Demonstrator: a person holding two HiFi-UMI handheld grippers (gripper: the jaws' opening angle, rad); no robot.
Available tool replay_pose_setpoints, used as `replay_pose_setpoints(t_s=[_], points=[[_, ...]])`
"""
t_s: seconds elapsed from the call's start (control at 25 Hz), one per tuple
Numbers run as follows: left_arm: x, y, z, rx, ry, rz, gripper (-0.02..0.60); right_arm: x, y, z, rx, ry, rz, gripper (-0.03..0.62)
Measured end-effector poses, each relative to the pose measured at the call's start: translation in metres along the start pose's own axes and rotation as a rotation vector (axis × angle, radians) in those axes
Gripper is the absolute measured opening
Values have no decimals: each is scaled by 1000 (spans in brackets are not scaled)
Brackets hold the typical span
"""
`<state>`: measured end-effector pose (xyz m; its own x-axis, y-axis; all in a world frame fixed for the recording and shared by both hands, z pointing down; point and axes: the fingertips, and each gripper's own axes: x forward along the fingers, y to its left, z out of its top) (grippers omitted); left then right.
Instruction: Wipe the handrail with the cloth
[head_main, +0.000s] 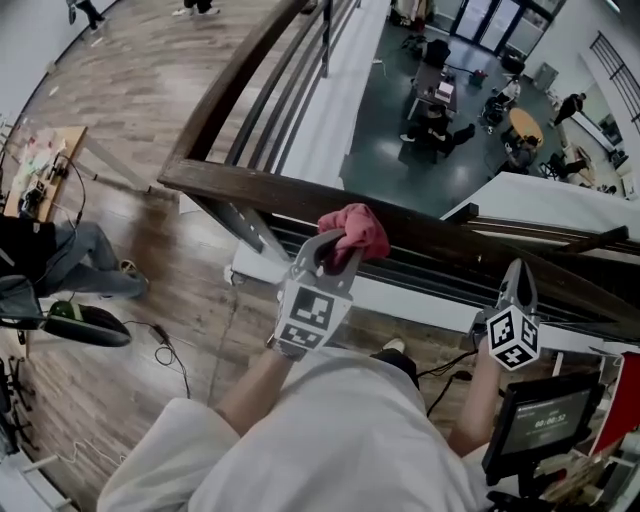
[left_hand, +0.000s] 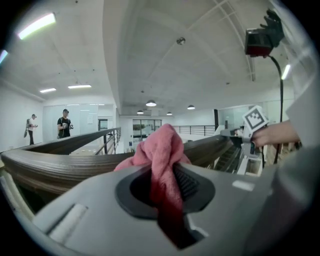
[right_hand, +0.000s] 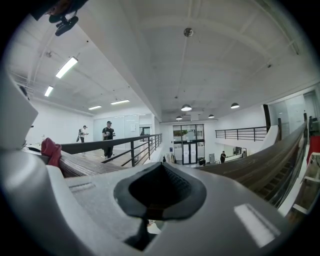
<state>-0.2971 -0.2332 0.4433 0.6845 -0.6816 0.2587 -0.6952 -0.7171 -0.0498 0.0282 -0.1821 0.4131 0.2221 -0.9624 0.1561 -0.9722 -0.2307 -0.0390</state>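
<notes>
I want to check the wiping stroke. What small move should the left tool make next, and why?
Probably slide the left tool sideways along the handrail, pressing lightly. Its jaws are shut on the cloth, which looks bunched on the rail's top, and bare rail runs on toward the right tool.

No legible text, digits on the small screen (head_main: 548, 420) too blurred
</notes>
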Motion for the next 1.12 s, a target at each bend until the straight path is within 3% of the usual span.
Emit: replay_pose_setpoints(t_s=[0.44,0.92,1.12], points=[[-30,68,-6,-54,6,142,71,2,-12,7,-4,-19,-43,3],[-103,202,-22,-95,44,465,72,-1,-17,14,-20,-30,-75,3],[-130,247,-30,-122,46,546,74,-2,-16,15,-27,-29,-91,3]])
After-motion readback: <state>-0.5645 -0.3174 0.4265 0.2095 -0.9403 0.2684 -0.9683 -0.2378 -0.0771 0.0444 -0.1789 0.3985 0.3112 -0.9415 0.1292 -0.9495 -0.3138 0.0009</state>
